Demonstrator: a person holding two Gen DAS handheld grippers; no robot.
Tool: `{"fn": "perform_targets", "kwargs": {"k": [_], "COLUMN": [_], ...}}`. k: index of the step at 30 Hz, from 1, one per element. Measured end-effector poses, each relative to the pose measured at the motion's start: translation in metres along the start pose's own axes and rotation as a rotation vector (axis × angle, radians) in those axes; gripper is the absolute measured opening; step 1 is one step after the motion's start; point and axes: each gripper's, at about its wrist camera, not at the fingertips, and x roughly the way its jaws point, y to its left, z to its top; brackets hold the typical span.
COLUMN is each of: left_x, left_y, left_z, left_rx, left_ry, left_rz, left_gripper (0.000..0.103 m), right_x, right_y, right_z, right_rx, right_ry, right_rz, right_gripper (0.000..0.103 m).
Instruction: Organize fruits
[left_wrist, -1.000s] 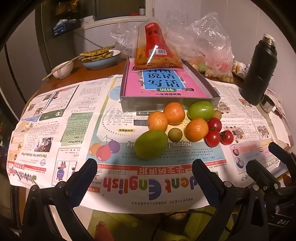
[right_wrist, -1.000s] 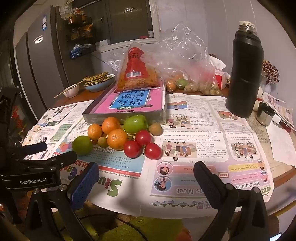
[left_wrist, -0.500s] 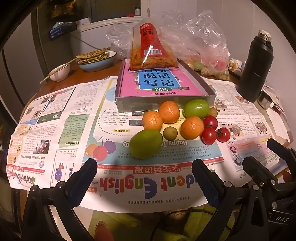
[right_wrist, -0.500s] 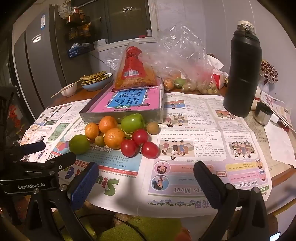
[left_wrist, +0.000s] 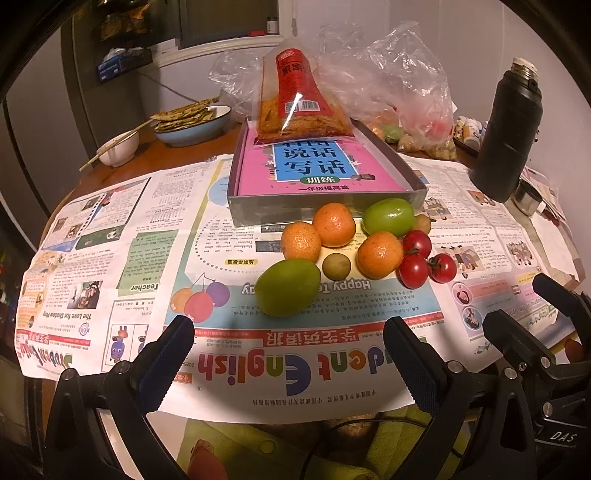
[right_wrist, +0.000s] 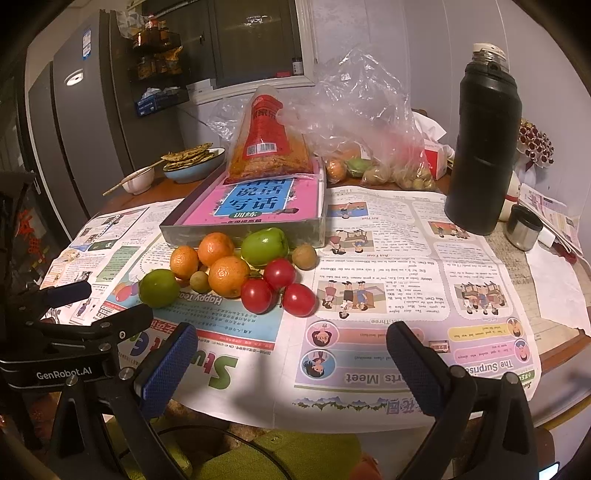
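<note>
Left wrist view puts the smooth oval green fruit (left_wrist: 288, 287) nearest of the loose pile, lying on the printed newspaper sheet (left_wrist: 110, 258) that covers the desk, its long axis running left-low to right-high across the line of approach. It sits straight ahead of the left gripper (left_wrist: 288, 358), centred between the open, empty jaws and a little beyond their tips. Just behind it cluster three round orange mandarins (left_wrist: 334, 224), a small brown-green fruit (left_wrist: 336, 265), a second green fruit (left_wrist: 388, 217) and three red cherry tomatoes (left_wrist: 413, 271), all in front of the grey shallow box holding a pink book (left_wrist: 325, 216). The right gripper (right_wrist: 291, 360), jaws also spread and empty, faces the tomatoes (right_wrist: 279, 274); the left seems nearer the oval fruit.
</note>
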Motion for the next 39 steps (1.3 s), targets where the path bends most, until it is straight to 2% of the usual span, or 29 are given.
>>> {"fn": "perform_targets", "kwargs": {"k": [39], "left_x": [0.0037], "left_y": [0.0004], "left_z": [0.0001], "left_rx": [0.006], "left_ry": [0.021], "left_rz": [-0.001], "left_gripper": [0.102], "right_x": [0.0089], "right_y": [-0.0051], "right_z": [0.0002], "right_rx": [0.013], "right_ry": [0.012], "right_rz": [0.029], "right_gripper": [0.103]}}
